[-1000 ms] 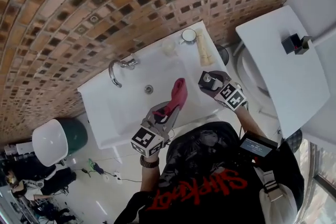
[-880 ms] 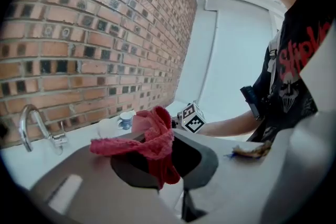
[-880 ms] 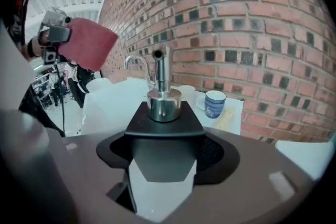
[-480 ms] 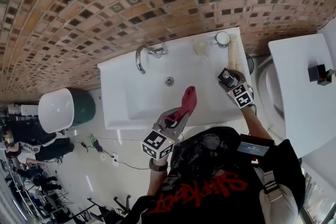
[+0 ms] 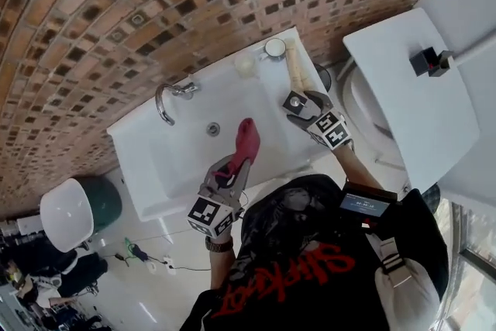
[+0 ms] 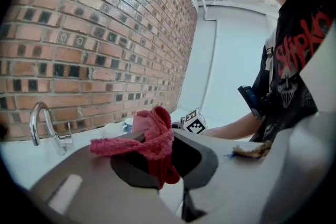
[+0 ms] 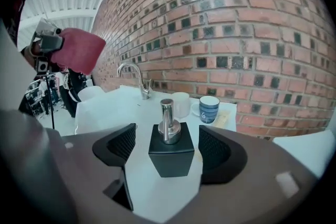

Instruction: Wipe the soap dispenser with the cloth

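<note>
Two tongs are in my hands, and each camera tells me something the others miss. From my right tongs [image 7: 167,150] I see the black soap dispenser [image 7: 170,157] standing upright on the white ledge of the sink [image 5: 170,167], between the two pads. A sliver of white shows on either side of it: the jaws are spreading and neither pad presses on it. The head view shows only the dispenser's top from above, with the jaws round it, at the right-hand end of the sink, and it cannot show those gaps.

From my left tongs [image 6: 163,168] I see the red cloth [image 6: 153,136] pinched tight between the jaws, bunched above them and hanging below. The head view adds that the cloth is held up over the basin, apart from the dispenser. Behind the dispenser, the right gripper view picks out the cups, which are only pale dots from overhead.

Counted: one dispenser, one cloth, one faucet [image 7: 137,80], one sink and two cups. The cups are a plain white cup [image 7: 181,104] and a blue-striped mug [image 7: 209,108], side by side near the brick wall [image 7: 236,34].
</note>
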A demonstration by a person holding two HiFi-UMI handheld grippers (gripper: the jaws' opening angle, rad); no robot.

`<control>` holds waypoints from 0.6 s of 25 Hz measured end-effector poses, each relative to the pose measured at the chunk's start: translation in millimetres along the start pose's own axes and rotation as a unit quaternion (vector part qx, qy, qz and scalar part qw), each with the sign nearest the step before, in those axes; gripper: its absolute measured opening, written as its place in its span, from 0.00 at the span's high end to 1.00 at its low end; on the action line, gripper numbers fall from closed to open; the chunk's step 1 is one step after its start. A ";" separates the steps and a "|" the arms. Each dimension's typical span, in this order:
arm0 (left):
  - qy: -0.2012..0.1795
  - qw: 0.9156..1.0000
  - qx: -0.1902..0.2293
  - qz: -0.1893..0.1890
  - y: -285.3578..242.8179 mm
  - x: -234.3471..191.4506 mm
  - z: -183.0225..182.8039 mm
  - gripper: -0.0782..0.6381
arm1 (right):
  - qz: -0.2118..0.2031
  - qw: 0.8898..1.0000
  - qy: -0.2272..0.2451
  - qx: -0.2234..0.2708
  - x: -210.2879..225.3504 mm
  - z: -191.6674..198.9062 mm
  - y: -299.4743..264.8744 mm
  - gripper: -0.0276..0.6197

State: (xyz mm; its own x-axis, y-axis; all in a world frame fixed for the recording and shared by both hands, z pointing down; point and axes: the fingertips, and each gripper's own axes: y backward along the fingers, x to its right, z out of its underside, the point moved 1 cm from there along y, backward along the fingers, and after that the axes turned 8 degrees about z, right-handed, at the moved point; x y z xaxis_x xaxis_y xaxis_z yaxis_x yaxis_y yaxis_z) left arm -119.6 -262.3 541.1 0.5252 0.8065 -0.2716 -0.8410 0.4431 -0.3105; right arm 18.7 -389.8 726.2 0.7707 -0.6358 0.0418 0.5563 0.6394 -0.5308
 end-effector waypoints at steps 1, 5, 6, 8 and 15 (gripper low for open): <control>-0.004 1.000 -0.002 0.010 -0.8 1.0 -0.3 0.84 | 0.013 1.000 -0.014 0.010 0.5 -4.4 10.9 0.39; -0.017 0.998 -0.006 0.067 -8.6 11.2 -2.3 0.84 | 0.071 0.992 -0.078 0.072 2.9 -34.6 73.4 0.41; -0.019 0.997 -0.001 0.078 -11.3 14.6 -3.6 0.83 | 0.069 0.989 -0.087 0.093 -1.4 -46.4 89.7 0.44; -0.020 0.995 0.007 0.103 -17.3 21.9 -4.8 0.84 | 0.055 0.985 -0.098 0.134 -14.0 -70.1 119.1 0.54; -0.036 0.985 0.021 0.168 -22.2 46.1 -10.5 0.84 | 0.053 0.964 -0.124 0.228 -56.7 -134.9 184.4 0.91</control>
State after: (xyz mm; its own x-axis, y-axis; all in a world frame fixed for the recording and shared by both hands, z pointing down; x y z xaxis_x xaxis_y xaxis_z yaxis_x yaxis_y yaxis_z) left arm -75.4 -239.1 525.9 0.2076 0.9350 -0.2876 -0.9711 0.1615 -0.1758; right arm 35.7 -294.1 511.8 0.8502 -0.4696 0.2379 0.5051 0.8550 -0.1174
